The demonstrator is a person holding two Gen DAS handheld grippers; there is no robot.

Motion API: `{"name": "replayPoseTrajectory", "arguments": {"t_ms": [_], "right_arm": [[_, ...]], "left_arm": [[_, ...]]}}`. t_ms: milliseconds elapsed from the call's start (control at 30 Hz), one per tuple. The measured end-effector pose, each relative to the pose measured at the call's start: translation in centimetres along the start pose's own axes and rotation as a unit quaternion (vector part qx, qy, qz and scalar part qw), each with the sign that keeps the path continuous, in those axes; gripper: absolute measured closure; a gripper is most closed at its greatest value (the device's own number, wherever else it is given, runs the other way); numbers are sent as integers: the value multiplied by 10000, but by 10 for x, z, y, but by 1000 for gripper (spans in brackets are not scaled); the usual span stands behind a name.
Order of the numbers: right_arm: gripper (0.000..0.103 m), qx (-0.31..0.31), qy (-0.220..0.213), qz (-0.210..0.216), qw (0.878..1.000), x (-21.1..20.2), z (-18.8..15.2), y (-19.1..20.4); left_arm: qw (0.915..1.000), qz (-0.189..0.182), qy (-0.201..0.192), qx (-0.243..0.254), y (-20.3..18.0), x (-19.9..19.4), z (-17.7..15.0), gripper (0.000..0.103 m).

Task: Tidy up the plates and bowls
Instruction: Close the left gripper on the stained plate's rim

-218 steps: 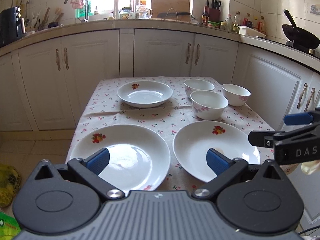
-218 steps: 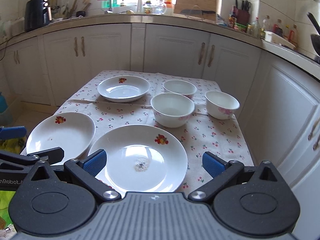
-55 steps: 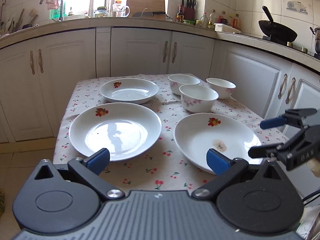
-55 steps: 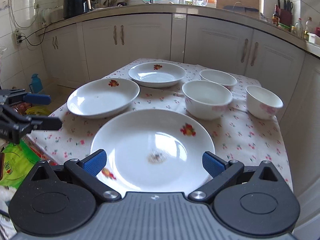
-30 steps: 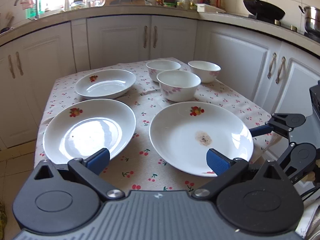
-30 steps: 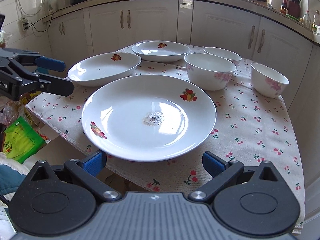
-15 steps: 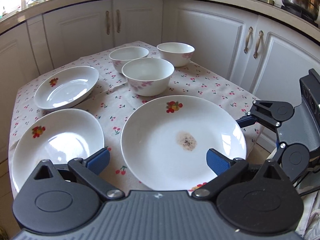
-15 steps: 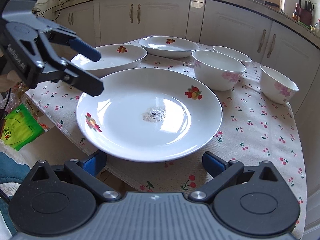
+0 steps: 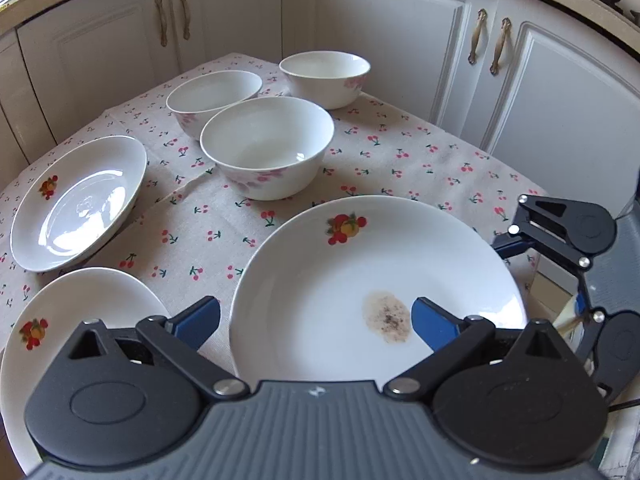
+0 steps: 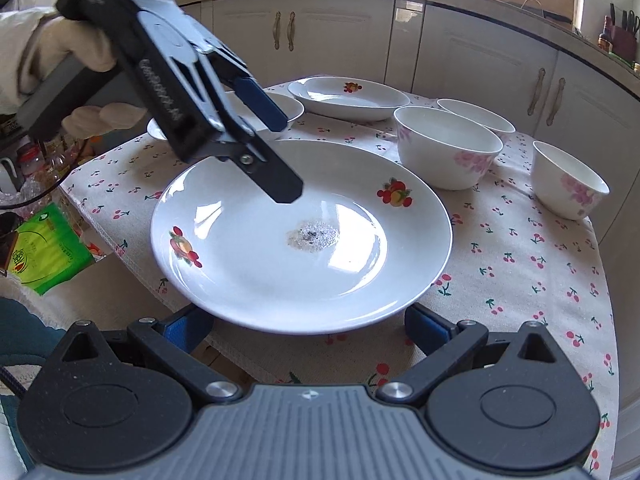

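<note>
I find the task barely begun: nothing is stacked yet, and all the crockery sits apart on the table (image 9: 420, 148) with its cherry-print cloth. My left tongs (image 9: 316, 318) hang spread above the near edge, one pad over the stained plate (image 9: 360, 280), the other over the cloth between that plate and the plate at the near left corner (image 9: 60, 320); they pinch nothing. My right tongs (image 10: 308, 326) are spread too, low at the table's near edge with the stained plate's rim just above and between the pads; I cannot tell whether either pad touches it. The right wrist view shows the left tongs coming in over the plate from the left, tips poised above its inside. The stained plate carries a grey-brown smear at its centre and overhangs the near edge a little. A third plate (image 9: 76, 204) lies toward the far left edge. Three bowls are grouped toward the far right corner: a large bowl (image 9: 266, 148) nearest the stained plate, a second bowl (image 9: 214, 94) behind it, and a third bowl (image 9: 324, 76) further right. In my judgement, all the stacking of plates and nesting of bowls remains to be done.
</note>
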State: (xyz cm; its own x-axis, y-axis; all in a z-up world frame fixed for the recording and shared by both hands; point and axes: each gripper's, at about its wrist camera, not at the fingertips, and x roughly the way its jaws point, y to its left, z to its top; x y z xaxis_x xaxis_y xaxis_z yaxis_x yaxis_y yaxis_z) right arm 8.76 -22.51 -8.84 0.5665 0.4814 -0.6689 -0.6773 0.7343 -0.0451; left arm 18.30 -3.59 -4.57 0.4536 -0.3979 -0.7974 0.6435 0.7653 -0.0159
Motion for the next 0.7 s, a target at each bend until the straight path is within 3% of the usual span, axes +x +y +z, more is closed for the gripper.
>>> {"name": "replayPoseTrajectory", "arguments": {"t_ms": [367, 600, 700], "right_arm": [[0, -143, 70, 13, 9999, 0, 0, 3], [0, 174, -11, 55, 9998, -1, 2, 0], [0, 107, -31, 21, 9999, -1, 3, 3]], "left_arm": [[9988, -288, 390, 58, 13, 19, 17, 4], [9969, -471, 619, 135, 17, 28, 23, 4], [9954, -565, 755, 192, 16, 32, 23, 12]]}}
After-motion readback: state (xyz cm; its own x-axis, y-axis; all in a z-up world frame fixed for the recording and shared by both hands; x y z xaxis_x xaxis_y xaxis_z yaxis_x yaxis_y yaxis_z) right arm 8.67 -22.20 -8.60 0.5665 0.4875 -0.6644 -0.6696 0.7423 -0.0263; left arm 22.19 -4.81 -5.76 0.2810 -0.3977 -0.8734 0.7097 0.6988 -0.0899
